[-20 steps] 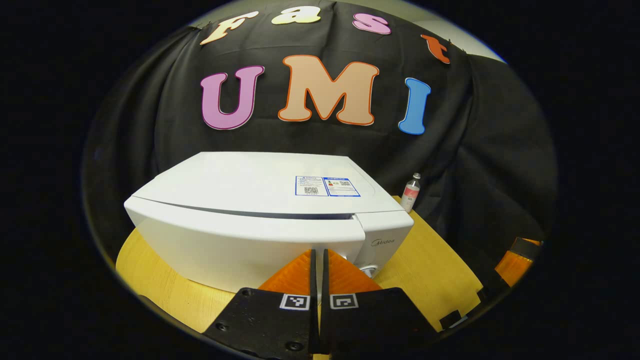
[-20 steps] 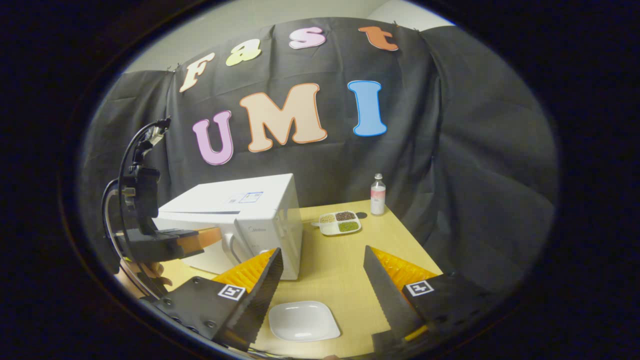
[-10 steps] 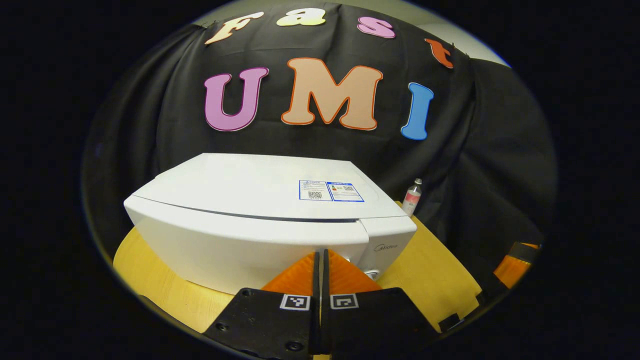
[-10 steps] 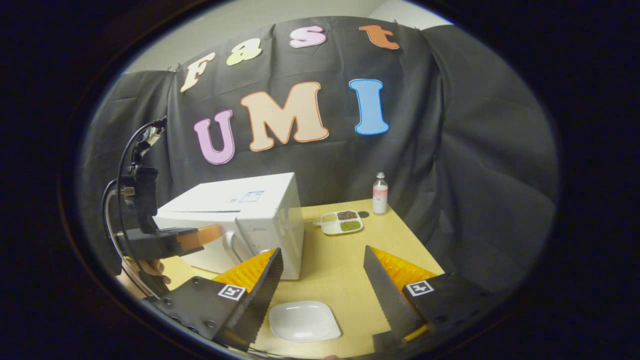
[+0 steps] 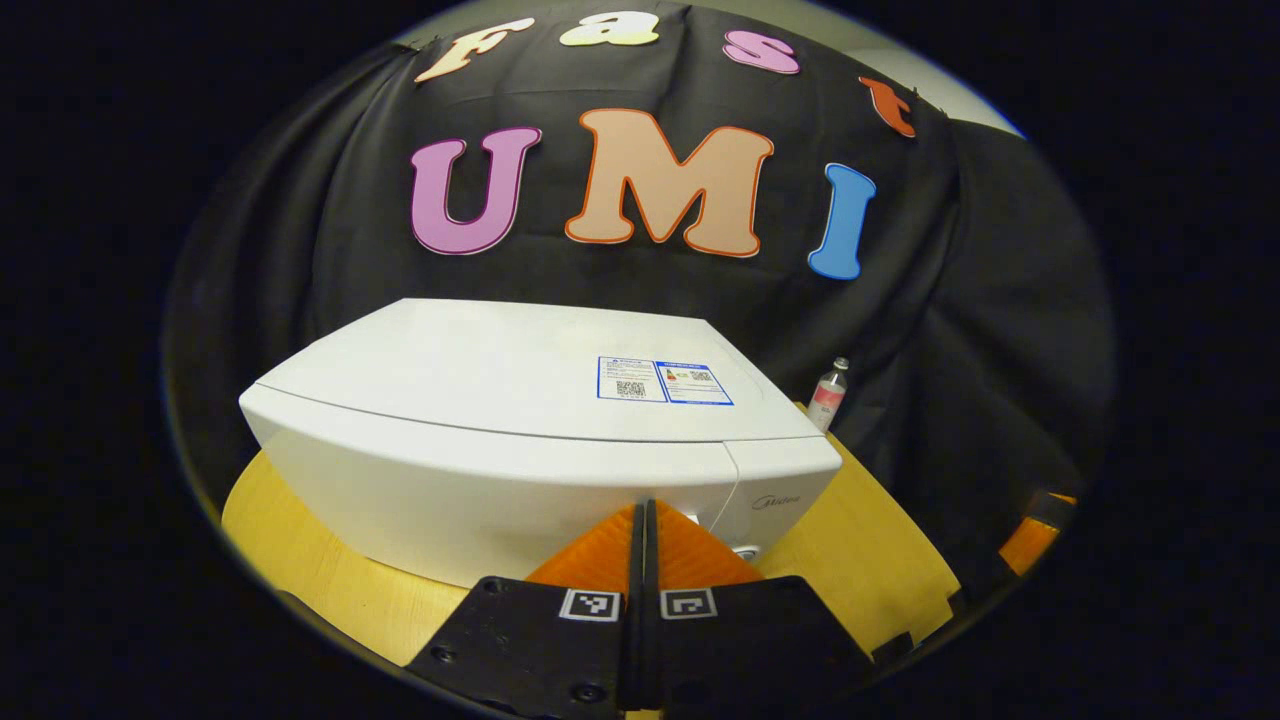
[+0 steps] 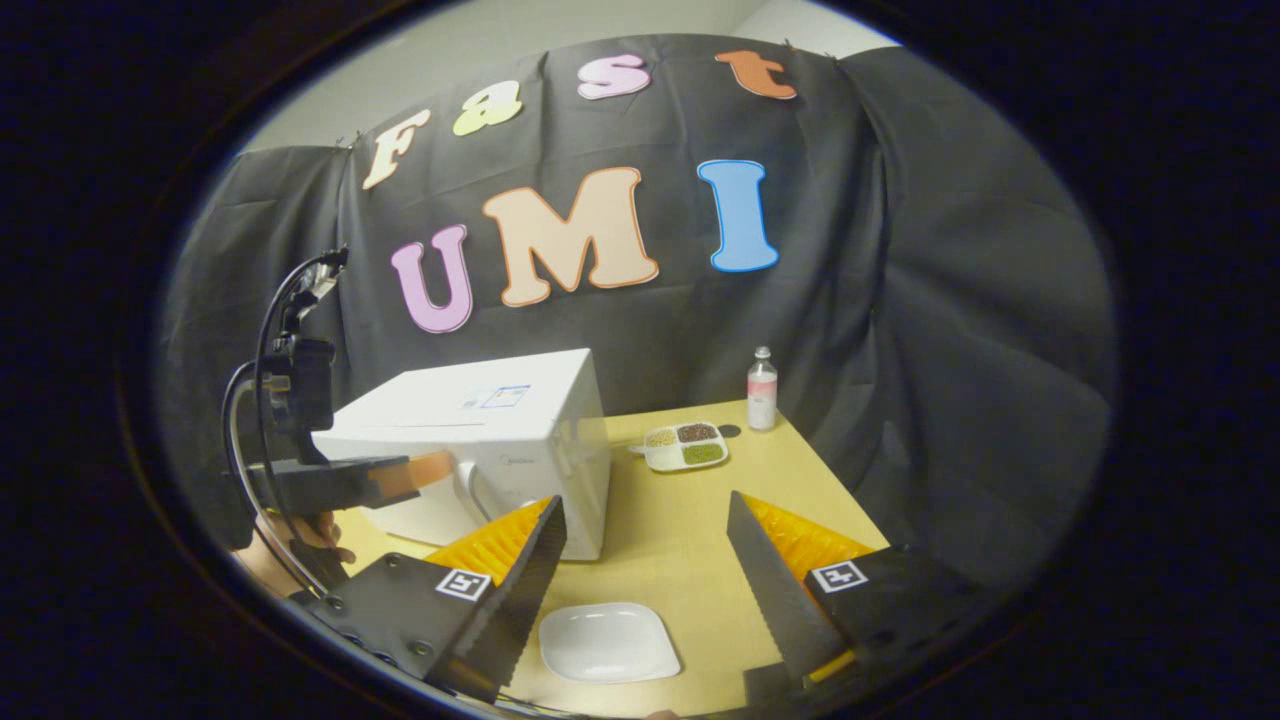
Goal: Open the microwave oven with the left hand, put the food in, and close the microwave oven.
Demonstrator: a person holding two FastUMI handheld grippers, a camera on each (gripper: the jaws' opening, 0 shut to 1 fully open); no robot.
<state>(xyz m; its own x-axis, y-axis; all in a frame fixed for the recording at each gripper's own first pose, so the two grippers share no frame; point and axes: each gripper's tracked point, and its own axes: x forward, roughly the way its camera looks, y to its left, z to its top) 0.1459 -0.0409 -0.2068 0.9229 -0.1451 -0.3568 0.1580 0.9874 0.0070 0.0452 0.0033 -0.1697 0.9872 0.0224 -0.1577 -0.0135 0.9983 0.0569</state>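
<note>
1. Microwave oven (image 5: 520, 440) stands white on the wooden table (image 6: 680, 540), straight ahead of the left gripper (image 5: 641, 520) and ahead-left of the right gripper (image 6: 645, 560). Its door sits flush with the body; a second ago a dark gap showed along the door's top edge, and that gap has since gone.
2. Left gripper has its orange fingers pressed together with nothing between them, tips at the door's front by the control panel. In the right gripper view it has edged closer to the oven.
3. Right gripper is spread wide and empty, hovering above the table.
4. White plate (image 6: 609, 642) lies empty on the table just below and between the right gripper's fingers.
5. Divided dish (image 6: 685, 447) beyond them, past the oven's right side, holds the food: pale, dark and green portions in separate compartments.
6. Small bottle (image 6: 762, 389) stands upright just beyond the dish, by the cloth.
</note>
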